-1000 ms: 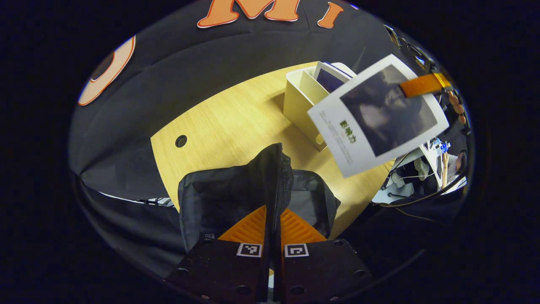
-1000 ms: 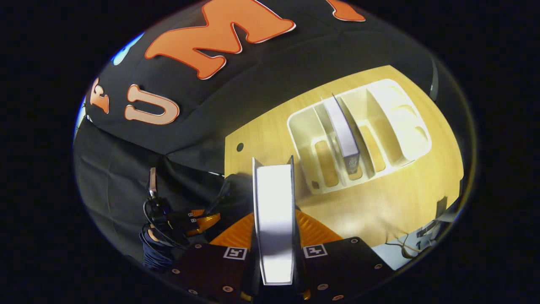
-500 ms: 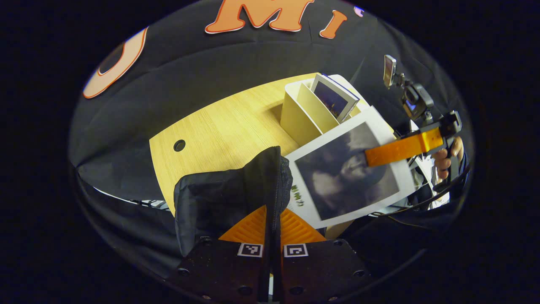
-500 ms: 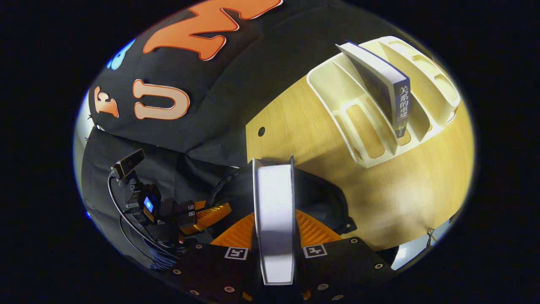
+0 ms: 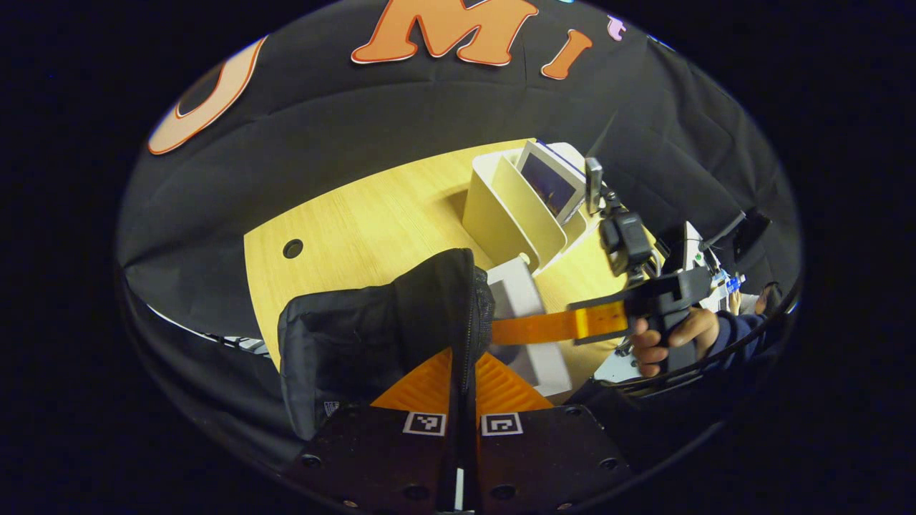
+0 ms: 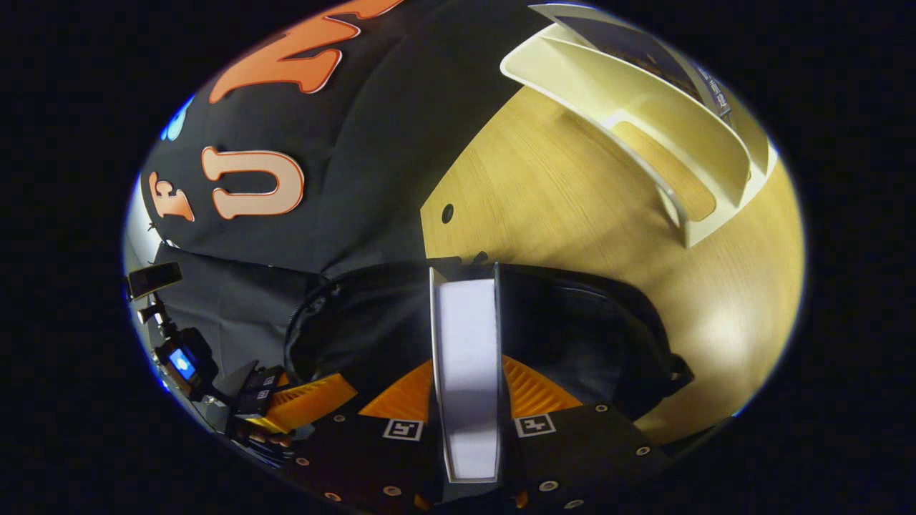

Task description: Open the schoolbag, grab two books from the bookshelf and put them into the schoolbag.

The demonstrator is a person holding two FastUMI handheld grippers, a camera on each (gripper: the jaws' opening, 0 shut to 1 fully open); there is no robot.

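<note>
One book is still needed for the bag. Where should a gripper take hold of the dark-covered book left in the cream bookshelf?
Grip the dark-covered book at its free upper edge, coming from above: it leans in a slot of the cream bookshelf, whose dividers shield its lower part.

Schoolbag (image 5: 372,329): matt black woven cloth. Table (image 6: 572,193): smooth pale wood grain. Bookshelf (image 5: 501,207): smooth cream plastic; book (image 6: 465,372): paper.

No legible text or labels anywhere

Dim booth, tabletop (image 6: 572,193) brightly lit, glare patch; fisheye-warped edges.
</note>
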